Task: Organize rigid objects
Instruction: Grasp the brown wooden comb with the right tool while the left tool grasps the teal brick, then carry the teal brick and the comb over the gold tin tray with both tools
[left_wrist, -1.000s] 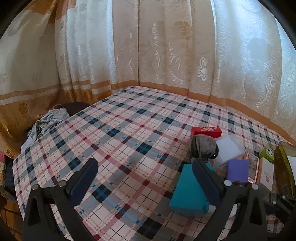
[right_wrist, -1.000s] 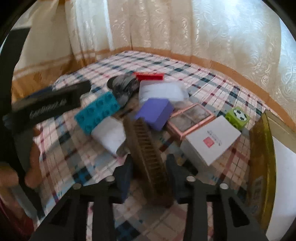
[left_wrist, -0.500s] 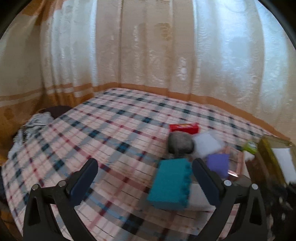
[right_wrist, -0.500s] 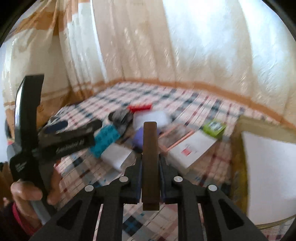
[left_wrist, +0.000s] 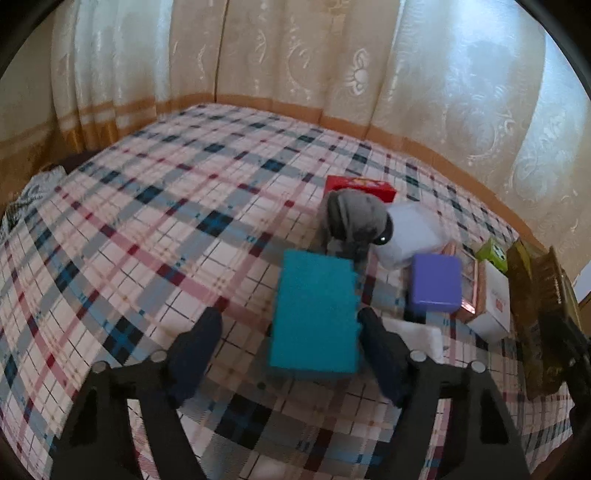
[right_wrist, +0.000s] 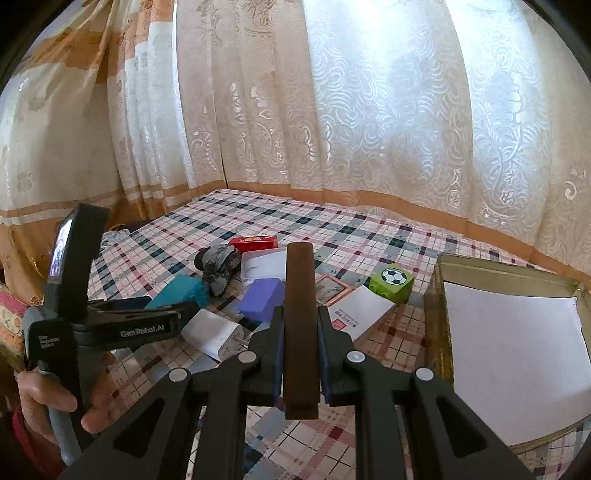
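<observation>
My right gripper (right_wrist: 300, 334) is clamped on the brown brush (right_wrist: 300, 325), held edge-up above the plaid cloth (right_wrist: 295, 229), just left of the gold tin (right_wrist: 439, 295). My left gripper (left_wrist: 290, 334) is spread wide, its fingers flanking the teal block (left_wrist: 314, 314) without touching it.
</observation>
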